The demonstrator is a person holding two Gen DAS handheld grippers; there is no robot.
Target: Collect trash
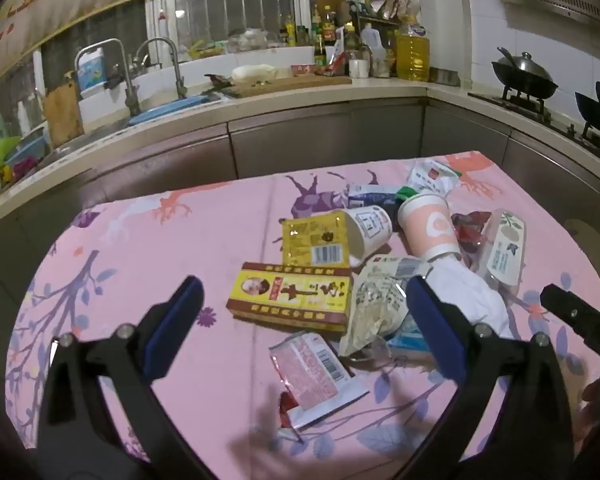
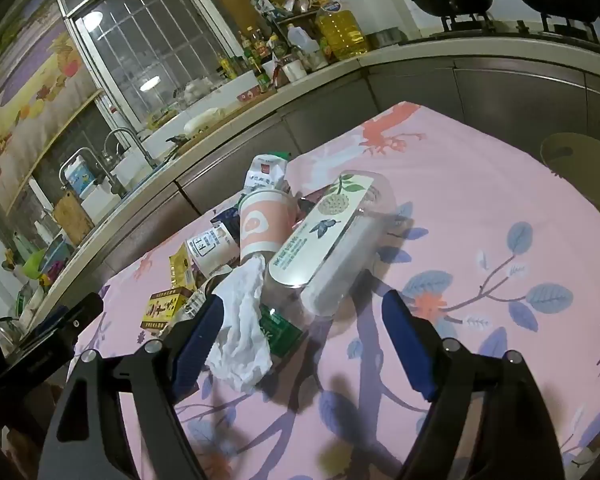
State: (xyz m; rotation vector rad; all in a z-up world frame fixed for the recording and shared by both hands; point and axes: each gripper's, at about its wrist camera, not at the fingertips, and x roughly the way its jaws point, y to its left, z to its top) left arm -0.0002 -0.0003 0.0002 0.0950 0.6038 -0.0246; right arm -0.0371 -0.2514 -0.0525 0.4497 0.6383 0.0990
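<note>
Trash lies heaped on a pink flowered tablecloth. In the left wrist view my left gripper is open and empty, its jaws wide on either side of a yellow-and-red box and a crumpled pale wrapper. A pink sachet lies nearer. Behind are a yellow packet, a white cup and a pink cup. In the right wrist view my right gripper is open and empty, just short of a white tissue, a green packet and a clear plastic box.
A kitchen counter with a sink, bottles and a cutting board runs behind the table. Woks stand on the stove at the right. A round yellowish bin stands beyond the table's right edge.
</note>
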